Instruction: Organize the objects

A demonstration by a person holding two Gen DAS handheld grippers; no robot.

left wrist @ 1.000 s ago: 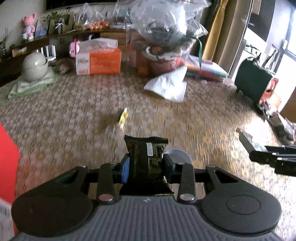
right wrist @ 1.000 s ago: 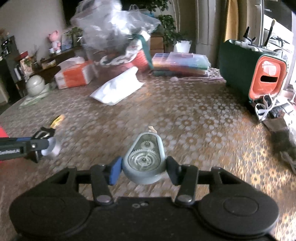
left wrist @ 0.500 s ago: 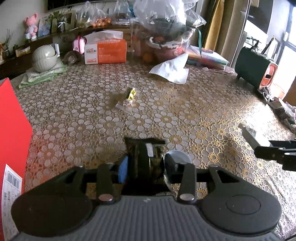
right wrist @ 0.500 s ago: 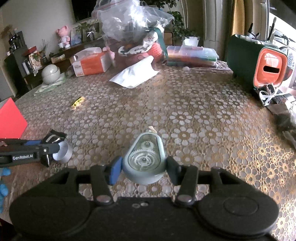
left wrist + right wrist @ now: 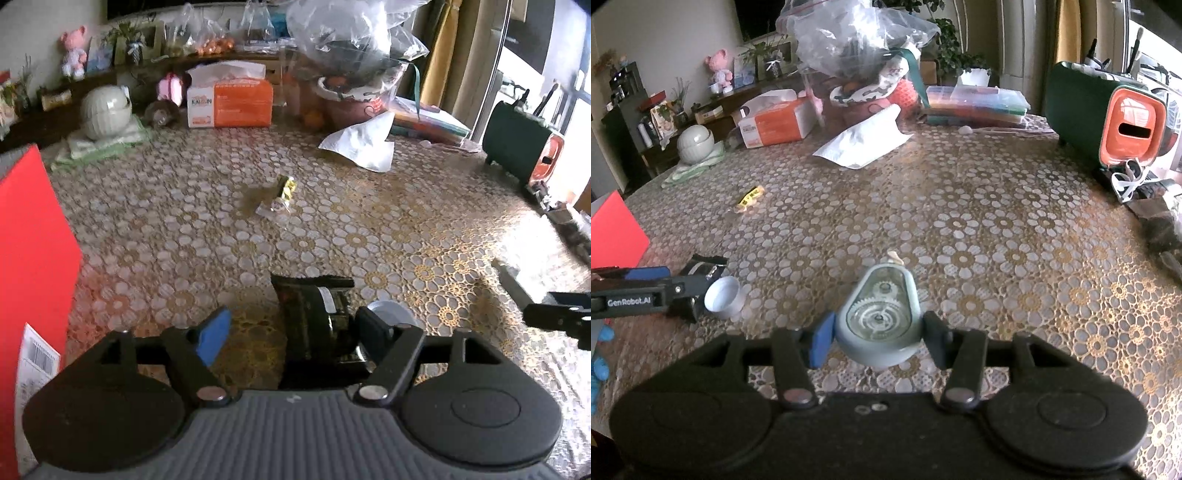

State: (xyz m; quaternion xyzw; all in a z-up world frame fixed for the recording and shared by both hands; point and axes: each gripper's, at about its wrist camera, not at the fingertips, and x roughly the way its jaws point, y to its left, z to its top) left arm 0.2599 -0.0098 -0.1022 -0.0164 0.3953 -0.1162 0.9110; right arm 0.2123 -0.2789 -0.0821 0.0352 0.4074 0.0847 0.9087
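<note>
My left gripper (image 5: 295, 328) is open. A black snack packet (image 5: 317, 317) lies on the table between its jaws, against the right finger and well clear of the blue left pad (image 5: 214, 330). A small white cap (image 5: 389, 312) lies just right of it. My right gripper (image 5: 877, 338) is shut on a pale blue-grey correction tape dispenser (image 5: 879, 314), held just above the table. In the right wrist view the left gripper (image 5: 631, 297), the packet (image 5: 705, 266) and the cap (image 5: 722, 297) show at the left. A yellow candy wrapper (image 5: 284, 192) lies mid-table.
A red box (image 5: 33, 258) stands at the left edge. At the back are an orange tissue box (image 5: 229, 103), a white paper sheet (image 5: 362, 146), a plastic bag over pots (image 5: 351, 62) and a white jar (image 5: 105, 110). A green and orange case (image 5: 1108, 122) stands at the right.
My left gripper has opened and let go of the black snack packet, which now rests on the table. The right gripper still holds the correction tape and has barely moved.
</note>
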